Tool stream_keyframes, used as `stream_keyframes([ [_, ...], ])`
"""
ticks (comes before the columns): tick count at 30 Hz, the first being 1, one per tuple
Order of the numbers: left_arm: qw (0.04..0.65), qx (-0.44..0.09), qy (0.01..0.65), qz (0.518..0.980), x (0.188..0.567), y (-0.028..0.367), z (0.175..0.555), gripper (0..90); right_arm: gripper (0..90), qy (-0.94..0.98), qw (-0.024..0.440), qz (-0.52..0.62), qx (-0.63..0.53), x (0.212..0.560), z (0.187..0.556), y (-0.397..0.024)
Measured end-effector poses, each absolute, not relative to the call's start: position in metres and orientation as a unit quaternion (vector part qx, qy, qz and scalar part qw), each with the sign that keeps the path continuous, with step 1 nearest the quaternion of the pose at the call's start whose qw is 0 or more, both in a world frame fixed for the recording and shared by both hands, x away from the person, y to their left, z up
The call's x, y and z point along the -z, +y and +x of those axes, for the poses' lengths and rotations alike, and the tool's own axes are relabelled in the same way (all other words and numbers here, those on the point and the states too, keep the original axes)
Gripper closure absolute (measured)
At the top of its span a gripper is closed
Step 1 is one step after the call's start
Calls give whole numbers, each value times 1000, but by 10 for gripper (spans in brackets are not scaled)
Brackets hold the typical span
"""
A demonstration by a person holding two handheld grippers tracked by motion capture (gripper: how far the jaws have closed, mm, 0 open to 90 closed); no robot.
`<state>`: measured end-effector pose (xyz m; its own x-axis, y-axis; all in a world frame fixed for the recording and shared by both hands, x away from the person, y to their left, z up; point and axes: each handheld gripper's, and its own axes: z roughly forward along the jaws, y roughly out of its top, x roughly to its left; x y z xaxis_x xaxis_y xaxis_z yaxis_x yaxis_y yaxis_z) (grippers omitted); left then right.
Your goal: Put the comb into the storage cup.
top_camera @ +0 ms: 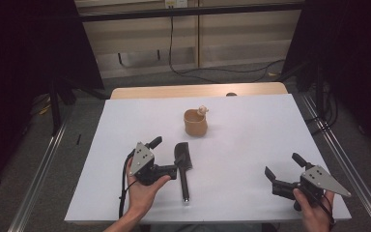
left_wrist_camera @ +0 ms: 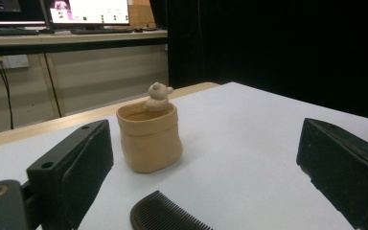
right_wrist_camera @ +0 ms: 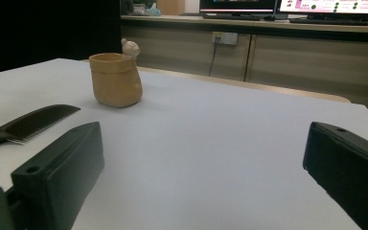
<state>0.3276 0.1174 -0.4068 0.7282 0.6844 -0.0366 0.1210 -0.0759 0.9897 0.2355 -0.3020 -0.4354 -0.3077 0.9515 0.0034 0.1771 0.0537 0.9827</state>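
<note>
A tan pouch-shaped cup (top_camera: 195, 123) stands upright at the middle of the white table (top_camera: 251, 130), with a small pale bear figure (top_camera: 202, 110) on its rim. A black comb (top_camera: 183, 164) lies flat nearer the front, teeth end toward the cup and handle toward the person. My left gripper (top_camera: 166, 155) rests just left of the comb, open and empty; its own view shows the cup (left_wrist_camera: 148, 139), the bear (left_wrist_camera: 158, 96) and the comb's teeth (left_wrist_camera: 167, 216) ahead between the jaws. My right gripper (top_camera: 284, 167) is open and empty at the front right, far from the cup (right_wrist_camera: 115, 79) and the comb (right_wrist_camera: 28, 122).
A bare wooden strip (top_camera: 198, 91) shows along the table's far edge. Metal rails (top_camera: 48, 154) run along both sides on the floor. Cables (top_camera: 222, 70) trail on the floor behind. Monitors (right_wrist_camera: 326, 5) sit on a counter in the background.
</note>
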Motion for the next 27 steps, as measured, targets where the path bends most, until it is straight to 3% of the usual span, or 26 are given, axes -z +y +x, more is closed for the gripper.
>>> stream_keyframes([
  [8,620,-190,290,704,417,115,322,195,0,624,375,449,-519,435,235,-301],
  [10,623,-191,283,703,416,114,320,292,0,624,376,447,-519,435,235,-301],
  [12,627,-184,283,702,415,115,319,308,0,623,376,447,-520,435,235,-302],
  [14,629,-180,283,702,414,116,320,396,0,622,376,447,-521,434,234,-302],
  [23,629,-160,275,709,415,117,322,604,0,624,377,444,-521,435,234,-301],
  [24,629,-162,271,710,415,117,322,680,0,623,378,444,-521,434,234,-301],
  [27,629,-160,266,712,415,118,322,786,0,624,378,443,-522,434,234,-301],
])
